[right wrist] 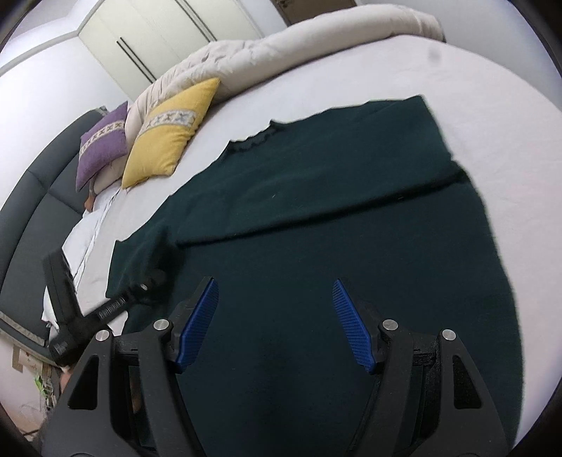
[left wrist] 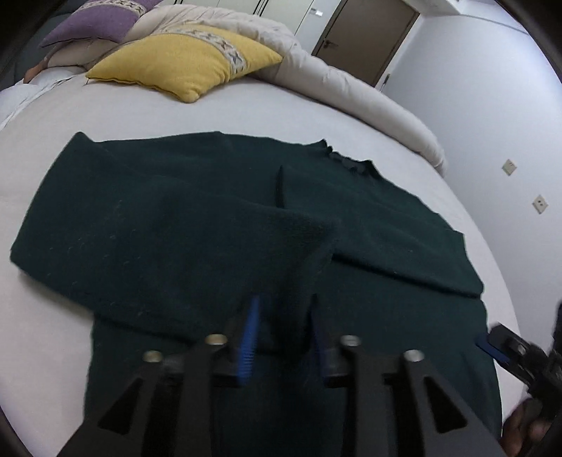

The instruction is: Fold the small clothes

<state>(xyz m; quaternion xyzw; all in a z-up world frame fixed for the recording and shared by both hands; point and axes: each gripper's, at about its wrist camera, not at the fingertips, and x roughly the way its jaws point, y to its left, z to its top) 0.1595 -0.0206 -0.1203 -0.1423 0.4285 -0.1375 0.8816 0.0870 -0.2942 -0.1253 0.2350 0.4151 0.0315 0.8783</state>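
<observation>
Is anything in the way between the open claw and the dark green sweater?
No, nothing visible is. The right claw hangs open right over the dark green sweater, with only sweater showing between its blue fingers. The left claw is already closed on a sleeve.

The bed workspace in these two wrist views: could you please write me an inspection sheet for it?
Surface: white bed sheet.
Job's things: dark green sweater spread flat, one sleeve folded across the body.
Clutter: yellow cushion, purple cushion, rolled beige duvet.
Grippers: left gripper shut on a raised fold of the sweater; right gripper open above the sweater, holding nothing.
Cables: nothing seen.
Surroundings: dark headboard, wardrobe, door, wall sockets.
</observation>
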